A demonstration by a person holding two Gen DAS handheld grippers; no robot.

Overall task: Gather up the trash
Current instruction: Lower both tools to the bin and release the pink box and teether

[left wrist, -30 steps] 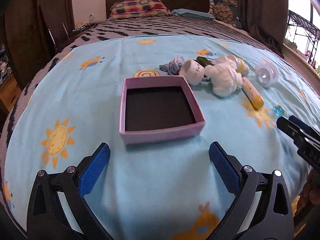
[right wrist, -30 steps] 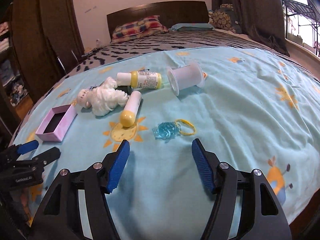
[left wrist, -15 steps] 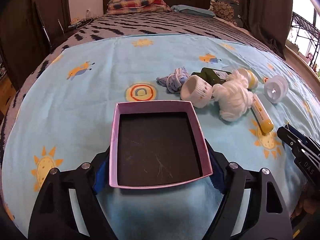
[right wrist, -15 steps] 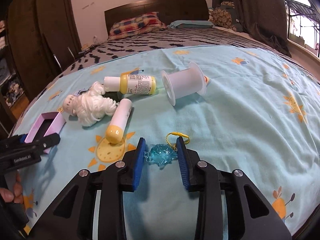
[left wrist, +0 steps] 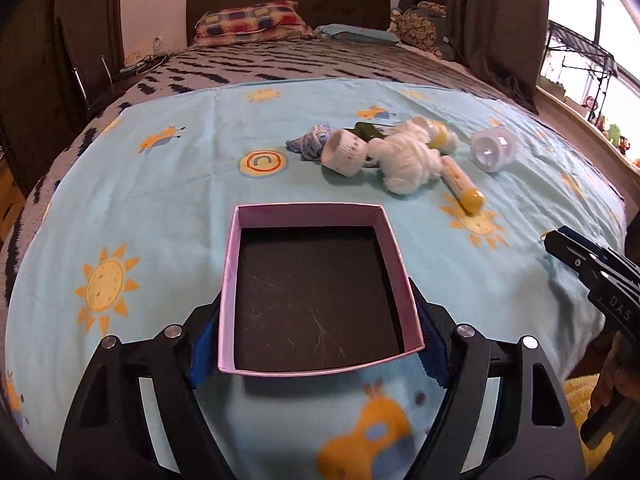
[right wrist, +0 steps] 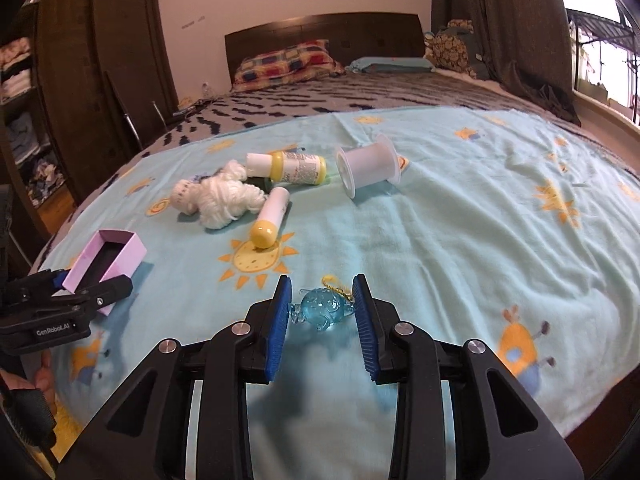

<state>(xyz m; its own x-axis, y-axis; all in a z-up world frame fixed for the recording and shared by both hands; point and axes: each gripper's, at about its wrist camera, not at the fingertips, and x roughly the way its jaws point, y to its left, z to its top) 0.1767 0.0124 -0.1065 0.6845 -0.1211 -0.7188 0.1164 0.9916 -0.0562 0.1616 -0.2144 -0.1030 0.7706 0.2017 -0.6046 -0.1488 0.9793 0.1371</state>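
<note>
On the bed blanket point(right wrist: 460, 216), the left gripper point(left wrist: 318, 344) pinches the pink box point(left wrist: 316, 292), while right of the box the right gripper point(right wrist: 322, 314) pinches a blue trinket point(right wrist: 322, 310).

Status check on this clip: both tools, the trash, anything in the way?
Left tool clamped on pink box. Right tool shut on blue trinket. Box empty. Path between them looks clear.
</note>
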